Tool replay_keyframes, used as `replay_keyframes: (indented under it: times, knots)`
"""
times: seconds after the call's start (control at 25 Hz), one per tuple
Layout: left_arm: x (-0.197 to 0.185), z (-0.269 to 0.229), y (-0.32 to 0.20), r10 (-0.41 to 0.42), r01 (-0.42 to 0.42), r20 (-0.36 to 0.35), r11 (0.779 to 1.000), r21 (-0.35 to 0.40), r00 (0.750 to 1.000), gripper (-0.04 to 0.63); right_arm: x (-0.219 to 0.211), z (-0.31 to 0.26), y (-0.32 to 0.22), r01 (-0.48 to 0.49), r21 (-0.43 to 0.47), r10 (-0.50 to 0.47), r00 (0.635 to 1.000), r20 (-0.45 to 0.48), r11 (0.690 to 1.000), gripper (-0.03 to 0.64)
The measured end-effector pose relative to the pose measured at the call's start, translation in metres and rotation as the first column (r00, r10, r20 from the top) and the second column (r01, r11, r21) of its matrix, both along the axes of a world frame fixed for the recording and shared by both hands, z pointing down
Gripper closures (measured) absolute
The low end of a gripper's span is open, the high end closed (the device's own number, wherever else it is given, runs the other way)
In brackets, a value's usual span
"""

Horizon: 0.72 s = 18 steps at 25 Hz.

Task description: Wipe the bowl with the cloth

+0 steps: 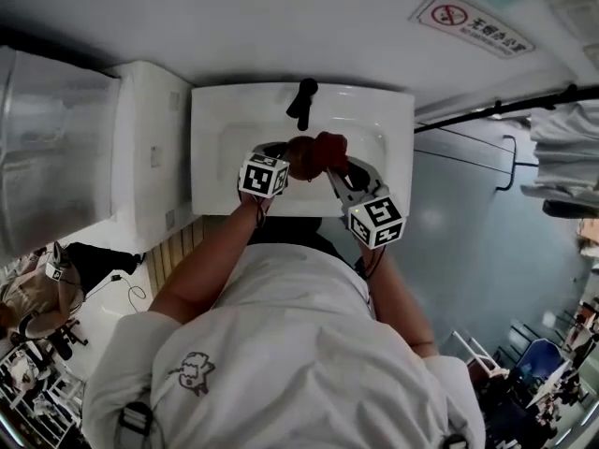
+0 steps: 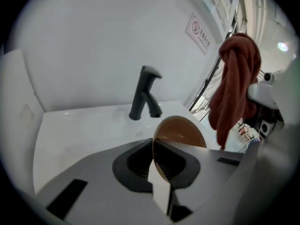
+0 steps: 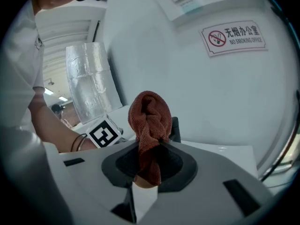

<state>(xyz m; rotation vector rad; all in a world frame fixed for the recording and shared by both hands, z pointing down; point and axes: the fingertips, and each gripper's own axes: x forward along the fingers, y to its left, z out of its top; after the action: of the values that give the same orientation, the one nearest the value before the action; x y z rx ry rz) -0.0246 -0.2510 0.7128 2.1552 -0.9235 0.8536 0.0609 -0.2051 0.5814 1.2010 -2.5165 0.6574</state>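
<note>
In the head view, the left gripper (image 1: 277,166) and right gripper (image 1: 344,178) met above the white sink (image 1: 215,120), with the brown bowl (image 1: 301,157) and red cloth (image 1: 330,148) between them. The left gripper view showed its jaws clamped on the bowl's thin rim, a rigid, light, probably slick thing best held there. The right gripper view showed its jaws pinching the bunched cloth, soft and limp, likely to flop around the grip.

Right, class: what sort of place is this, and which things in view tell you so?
Probably a washroom corner in an office building: there is a white sink with a black tap, and a no-smoking sign whose print mentions an office.
</note>
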Motion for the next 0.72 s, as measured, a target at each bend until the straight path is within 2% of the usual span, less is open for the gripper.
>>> replay_keyframes:
  times: [0.2,0.36,0.52,0.72]
  knots:
    - [0.023,-0.070,-0.004,-0.024,0.033,-0.062,0.990,0.138,0.998,0.572,-0.006,-0.013,0.000,0.048,0.061,-0.039,0.991,-0.130,0.997,0.535]
    - [0.033,-0.115,0.001,-0.040,0.052,-0.063,0.976,0.212,0.997,0.572,-0.002,-0.022,0.004,0.107,0.111,-0.074,0.962,-0.263,0.988,0.535]
    - [0.041,-0.147,0.013,-0.047,0.067,-0.084,0.965,0.252,0.995,0.572,-0.001,-0.031,0.004,0.147,0.128,-0.089,0.922,-0.378,0.981,0.535]
    - [0.055,-0.178,0.027,-0.035,0.067,-0.108,0.950,0.304,0.994,0.572,0.003,-0.043,0.000,0.188,0.167,-0.073,0.845,-0.530,0.968,0.535]
